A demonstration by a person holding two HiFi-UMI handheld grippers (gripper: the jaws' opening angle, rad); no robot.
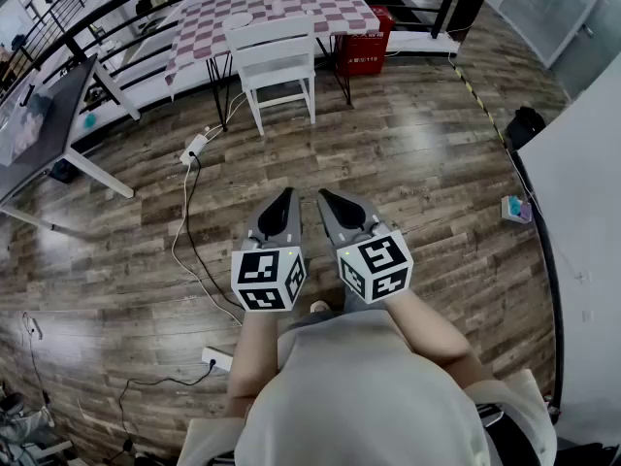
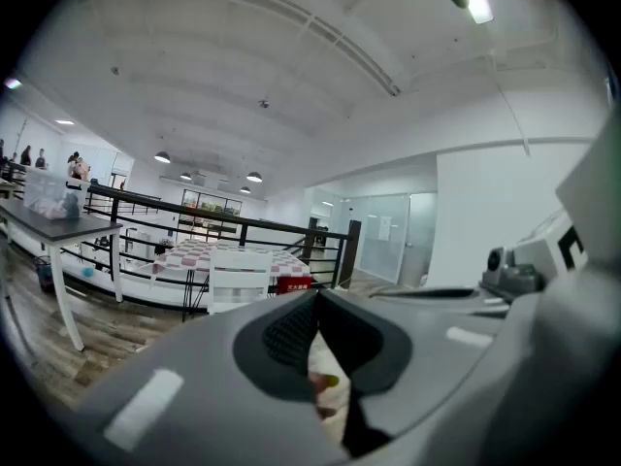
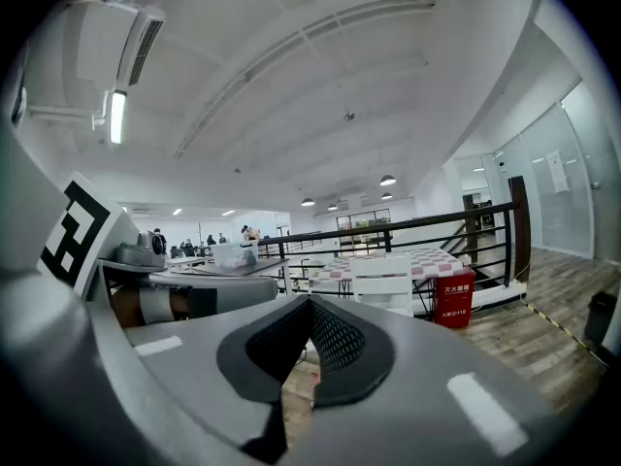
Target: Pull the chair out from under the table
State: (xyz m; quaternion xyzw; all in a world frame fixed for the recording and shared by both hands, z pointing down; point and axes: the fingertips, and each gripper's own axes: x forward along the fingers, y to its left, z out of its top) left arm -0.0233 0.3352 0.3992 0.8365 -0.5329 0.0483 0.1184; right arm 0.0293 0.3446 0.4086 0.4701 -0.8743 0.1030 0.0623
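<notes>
A white slatted chair [image 1: 275, 63] stands pushed in at the near side of a table with a red-and-white checked cloth [image 1: 281, 6], far across the floor. The same chair [image 2: 239, 278] shows small in the left gripper view, and the chair [image 3: 382, 283] sits ahead in the right gripper view, in front of the table [image 3: 408, 260]. My left gripper [image 1: 287, 194] and right gripper [image 1: 324, 196] are held side by side close to my body, both shut and empty, well short of the chair.
A white power strip [image 1: 193, 149] with cables trails over the wooden floor left of the chair. A red box [image 1: 364, 50] stands right of the table under a black railing [image 1: 126, 13]. A grey desk [image 1: 44, 124] is at the left, a white wall panel [image 1: 582, 212] at the right.
</notes>
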